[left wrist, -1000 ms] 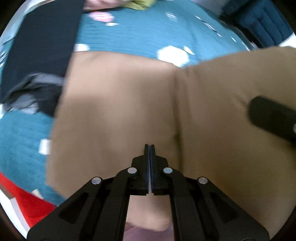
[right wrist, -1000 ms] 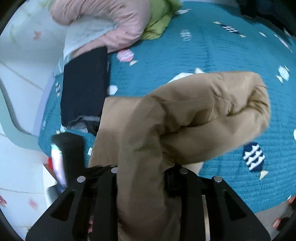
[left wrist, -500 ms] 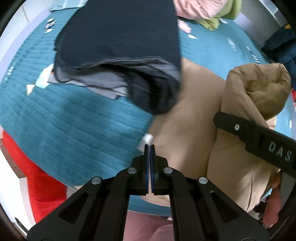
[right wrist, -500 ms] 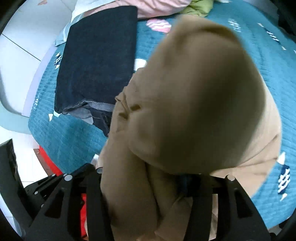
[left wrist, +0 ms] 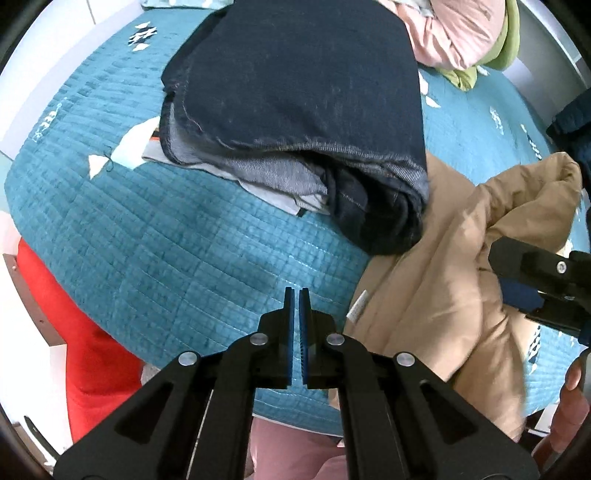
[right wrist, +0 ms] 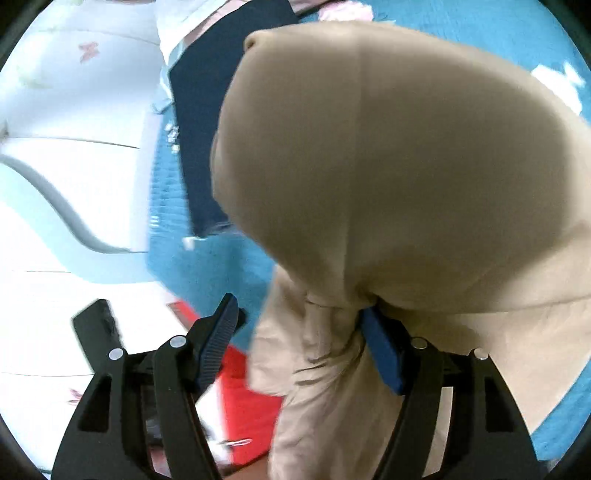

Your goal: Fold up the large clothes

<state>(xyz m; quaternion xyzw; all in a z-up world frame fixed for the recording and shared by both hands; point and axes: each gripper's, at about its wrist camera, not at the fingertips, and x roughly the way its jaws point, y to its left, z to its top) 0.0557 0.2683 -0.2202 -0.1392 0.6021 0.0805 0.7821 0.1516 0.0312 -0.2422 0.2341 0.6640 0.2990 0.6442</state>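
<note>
Fingers of the left gripper (left wrist: 297, 334) sit pressed together with nothing between them, hovering over the teal quilted bedspread (left wrist: 177, 236) just beside the garment's near edge; those of the right gripper (right wrist: 301, 341) are spreading apart, and the tan padded coat (right wrist: 388, 155) bulges up between them, draped against the blue pad of the right-hand finger while the left-hand one stands clear of the cloth.

That coat, the thing being folded, lies bunched at the bed's near edge, its folded-over portion humped and its white label (left wrist: 357, 309) exposed; it touches the stack of folded dark denim jeans (left wrist: 295, 96) further back.

Risks, as I judge them: with the jaws opening, the puffy layer may spring back and undo the fold, since nothing pins it down; the coat overhangs the bed's edge and could slide toward the floor; the fabric might also snag on the blue pad as the gripper leaves, dragging the fold askew.

Counts: two grippers; one tan coat; one denim stack; one pink padded garment (left wrist: 454, 29) and one green cloth (left wrist: 495, 48) at the far corner; one red object (left wrist: 85, 332) beside the bed.
</note>
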